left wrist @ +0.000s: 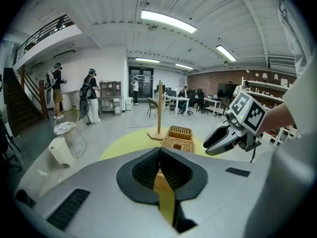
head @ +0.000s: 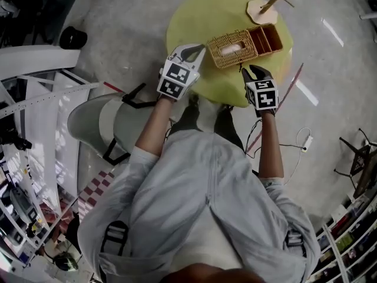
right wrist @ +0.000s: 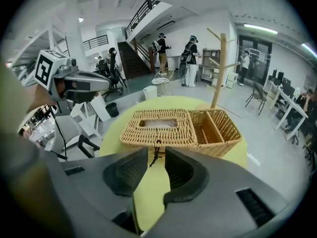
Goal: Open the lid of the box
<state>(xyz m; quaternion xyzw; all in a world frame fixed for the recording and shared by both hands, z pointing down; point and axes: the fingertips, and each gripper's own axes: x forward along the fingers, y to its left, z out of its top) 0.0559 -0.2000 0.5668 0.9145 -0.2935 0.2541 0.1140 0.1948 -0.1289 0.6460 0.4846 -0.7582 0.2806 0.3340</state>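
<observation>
A wicker box (head: 244, 45) stands on the round yellow table (head: 200, 16). Its woven lid (right wrist: 158, 128), which has a slot in it, lies flat over the left part, and the right compartments (right wrist: 215, 128) are uncovered. A small black loop (right wrist: 156, 150) hangs from the lid's front edge. My right gripper (right wrist: 156, 158) is open just in front of that loop, and nothing is pressed between its pads. It is at the table's near edge in the head view (head: 254, 71). My left gripper (head: 197, 50) is beside the box's left end, with its jaws shut and empty (left wrist: 159, 150).
A wooden peg stand (head: 268, 5) rises on the table behind the box. A grey chair (head: 94, 119) sits left of my legs. A cable and plug (head: 297, 145) lie on the floor at the right. Several people stand far off in the room (right wrist: 190, 58).
</observation>
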